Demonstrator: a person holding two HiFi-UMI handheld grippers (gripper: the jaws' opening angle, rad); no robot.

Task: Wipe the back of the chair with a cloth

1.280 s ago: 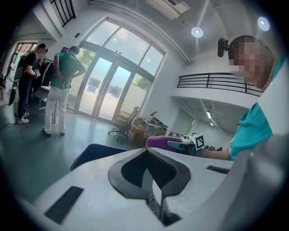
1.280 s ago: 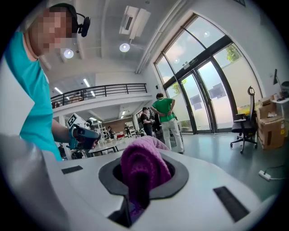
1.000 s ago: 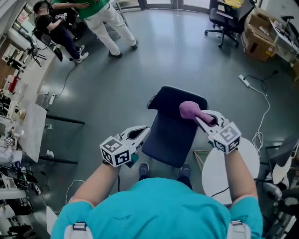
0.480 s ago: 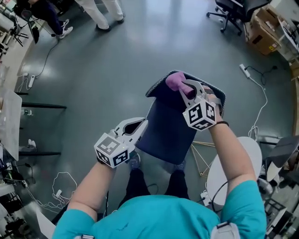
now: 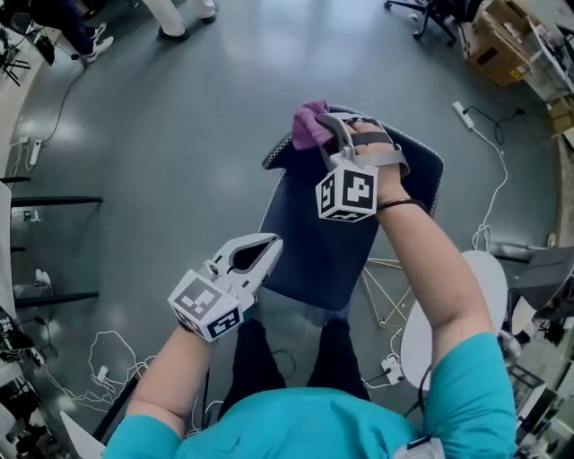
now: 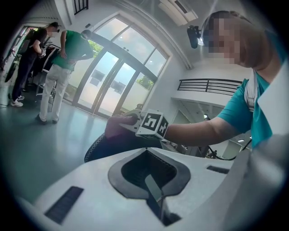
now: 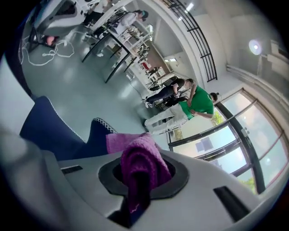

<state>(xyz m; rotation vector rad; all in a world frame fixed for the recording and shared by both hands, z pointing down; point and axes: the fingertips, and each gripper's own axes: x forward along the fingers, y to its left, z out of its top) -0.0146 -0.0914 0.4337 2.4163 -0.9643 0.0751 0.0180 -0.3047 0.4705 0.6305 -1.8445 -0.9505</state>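
Observation:
A dark blue chair (image 5: pixel 318 246) stands right below me, its back's top edge (image 5: pixel 421 166) farthest from me. My right gripper (image 5: pixel 334 134) is shut on a purple cloth (image 5: pixel 309 124), which it presses on the top left corner of the chair's back. In the right gripper view the cloth (image 7: pixel 137 158) bulges out between the jaws, with the blue chair back (image 7: pixel 49 131) beneath. My left gripper (image 5: pixel 269 244) is shut on nothing, beside the chair's left edge. The left gripper view shows the chair back (image 6: pixel 101 145) and the right gripper's marker cube (image 6: pixel 151 125).
A white round stool (image 5: pixel 448 309) stands right of the chair. Cables (image 5: pixel 103 350) lie on the grey floor at left, a power strip (image 5: pixel 462 112) at right. Cardboard boxes (image 5: pixel 502 45) and an office chair (image 5: pixel 430 13) are at top right. People's legs (image 5: pixel 179 13) show at top left.
My right gripper carried the cloth from the chair back's right side to its top left corner. The left gripper stayed shut by the chair's left edge.

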